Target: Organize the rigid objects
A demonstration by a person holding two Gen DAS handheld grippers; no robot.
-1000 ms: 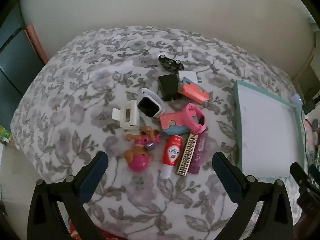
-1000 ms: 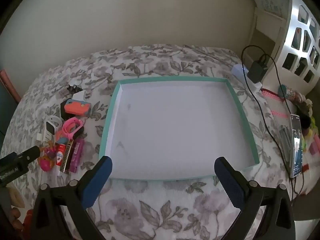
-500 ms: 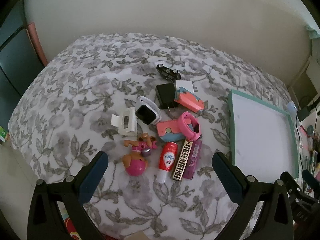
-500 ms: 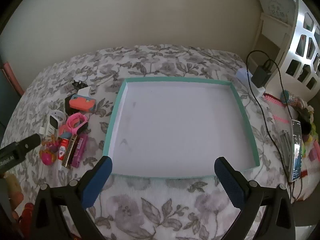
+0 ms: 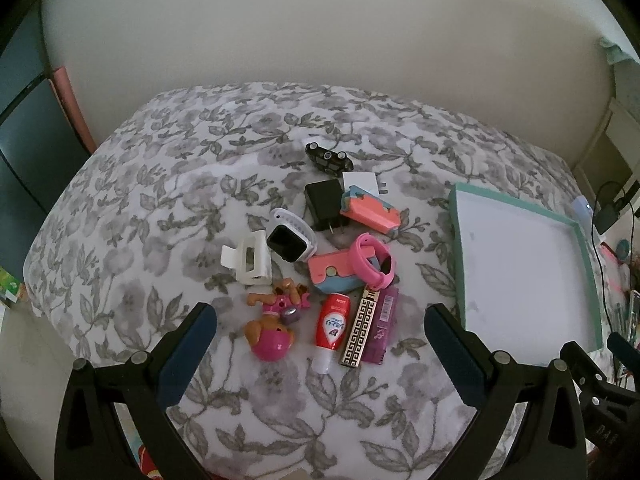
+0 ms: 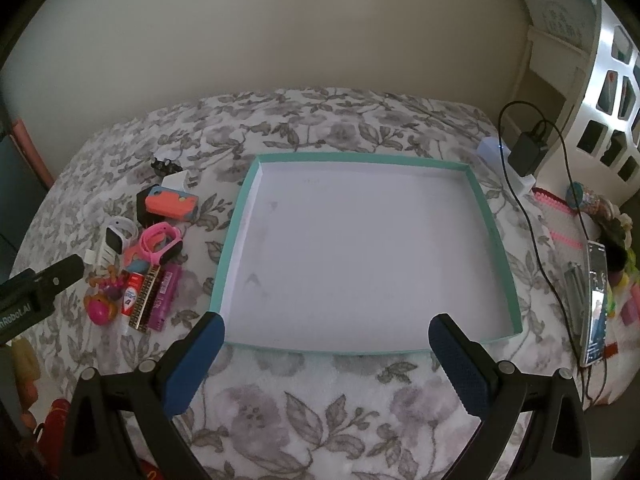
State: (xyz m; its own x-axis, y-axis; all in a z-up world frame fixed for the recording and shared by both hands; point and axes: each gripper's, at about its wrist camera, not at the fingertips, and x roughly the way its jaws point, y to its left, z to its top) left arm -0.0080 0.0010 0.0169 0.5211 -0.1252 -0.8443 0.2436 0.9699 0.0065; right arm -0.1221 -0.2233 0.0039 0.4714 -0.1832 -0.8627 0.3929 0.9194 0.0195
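A cluster of small objects lies on the floral bedspread: a pink ball toy with a puppy [image 5: 270, 338], a red tube [image 5: 333, 326], a gold patterned bar [image 5: 359, 331], a purple box [image 5: 382, 329], a white hair claw [image 5: 249, 258], a white smartwatch [image 5: 289, 240], a pink watch [image 5: 370, 265], a black charger [image 5: 325, 204] and an orange case [image 5: 370, 213]. To their right sits a teal-rimmed white tray [image 6: 234, 236], holding nothing. My left gripper [image 5: 320, 354] hangs open just short of the cluster. My right gripper [image 6: 326, 358] is open over the tray's near edge.
A small black toy [image 5: 329, 156] and a white plug [image 5: 360, 181] lie behind the cluster. Right of the bed are a black charger with cable [image 6: 530, 150], a phone [image 6: 596, 300] and clutter. A wall runs behind the bed. The left gripper's body [image 6: 36, 292] shows at the right view's left edge.
Both grippers have drawn back and up slightly, so the bed and objects look smaller and farther. No object has moved; both grippers stay open.
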